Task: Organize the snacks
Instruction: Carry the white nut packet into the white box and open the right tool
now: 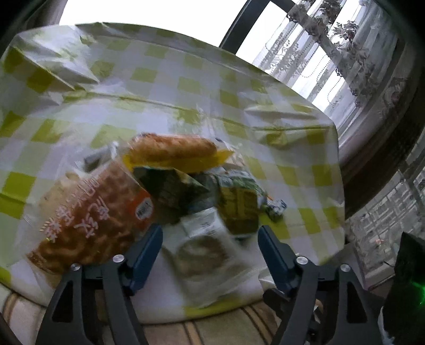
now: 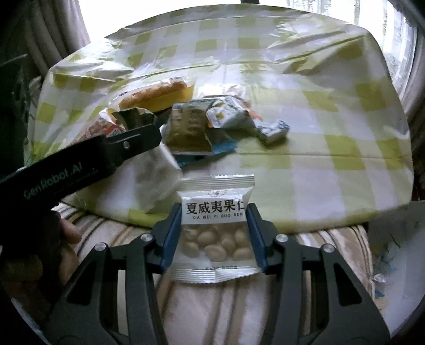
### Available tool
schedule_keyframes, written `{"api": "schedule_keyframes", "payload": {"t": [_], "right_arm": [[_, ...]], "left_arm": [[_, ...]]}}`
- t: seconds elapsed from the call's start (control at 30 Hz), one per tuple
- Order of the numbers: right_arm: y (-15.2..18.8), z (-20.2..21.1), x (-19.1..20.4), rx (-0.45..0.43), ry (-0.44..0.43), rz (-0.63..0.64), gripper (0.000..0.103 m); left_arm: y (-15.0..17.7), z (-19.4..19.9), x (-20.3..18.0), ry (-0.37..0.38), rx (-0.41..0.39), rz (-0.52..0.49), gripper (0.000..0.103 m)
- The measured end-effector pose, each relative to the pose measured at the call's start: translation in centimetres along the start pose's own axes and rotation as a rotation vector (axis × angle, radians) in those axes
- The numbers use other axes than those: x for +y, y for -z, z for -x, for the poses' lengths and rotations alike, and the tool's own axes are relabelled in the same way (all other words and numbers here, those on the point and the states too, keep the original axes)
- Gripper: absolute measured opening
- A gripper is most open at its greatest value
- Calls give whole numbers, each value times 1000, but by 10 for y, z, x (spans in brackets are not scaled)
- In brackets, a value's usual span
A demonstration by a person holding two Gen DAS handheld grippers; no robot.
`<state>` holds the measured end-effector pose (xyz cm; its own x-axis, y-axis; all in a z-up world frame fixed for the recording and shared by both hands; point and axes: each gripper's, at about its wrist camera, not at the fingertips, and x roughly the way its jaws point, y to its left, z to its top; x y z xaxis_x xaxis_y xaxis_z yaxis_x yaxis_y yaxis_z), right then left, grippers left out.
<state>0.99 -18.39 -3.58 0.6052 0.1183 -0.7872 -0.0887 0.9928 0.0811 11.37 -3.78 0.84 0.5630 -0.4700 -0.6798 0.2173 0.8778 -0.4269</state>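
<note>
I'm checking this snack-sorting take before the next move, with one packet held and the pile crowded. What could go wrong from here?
1. The right gripper pinches the nut packet only by its side edges; the slick film might slip or buckle.
2. The left gripper stands open around a white packet beside the orange bread bag; closing could catch both.
3. That white packet overhangs the tablecloth edge and could slide off.

Bright window room with a checked cloth on the counter

A wrinkled green-and-white checked cloth (image 1: 202, 87) covers the counter (image 2: 305, 212), glossy where daylight strikes it. Behind it, bright windows (image 1: 148, 13) are blown out white, with a dark frame (image 1: 244, 24) and lace curtains (image 1: 345, 50) patterned with flowers. A striped beige cushion (image 2: 217, 310) lies at the near edge
</note>
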Motion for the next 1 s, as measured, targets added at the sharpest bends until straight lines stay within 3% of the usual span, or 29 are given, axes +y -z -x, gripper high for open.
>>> {"api": "schedule_keyframes", "payload": {"t": [0.17,0.23,0.53,0.77,0.83,0.9,1.0], "right_arm": [[11,14,-13,-14,-3,-28,51],[13,19,-18,-22,-1,-36,52],[31,45,-46,-53,-8,-92,52],[42,64,-69,-72,-5,-120,52],[46,69,-77,-77,1,-134,52],[50,73,-87,-79,9,-148,52],[55,77,-100,-79,18,-173,52]], "left_arm": [[9,-6,-8,-49,41,23,77],[10,-5,-8,-104,41,43,77],[27,2,-10,-182,63,124,77],[24,-16,-24,-279,116,30,76],[24,-19,-29,-308,115,-9,66],[23,-17,-30,-289,106,-14,43],[24,-16,-31,-257,108,-25,36]]}}
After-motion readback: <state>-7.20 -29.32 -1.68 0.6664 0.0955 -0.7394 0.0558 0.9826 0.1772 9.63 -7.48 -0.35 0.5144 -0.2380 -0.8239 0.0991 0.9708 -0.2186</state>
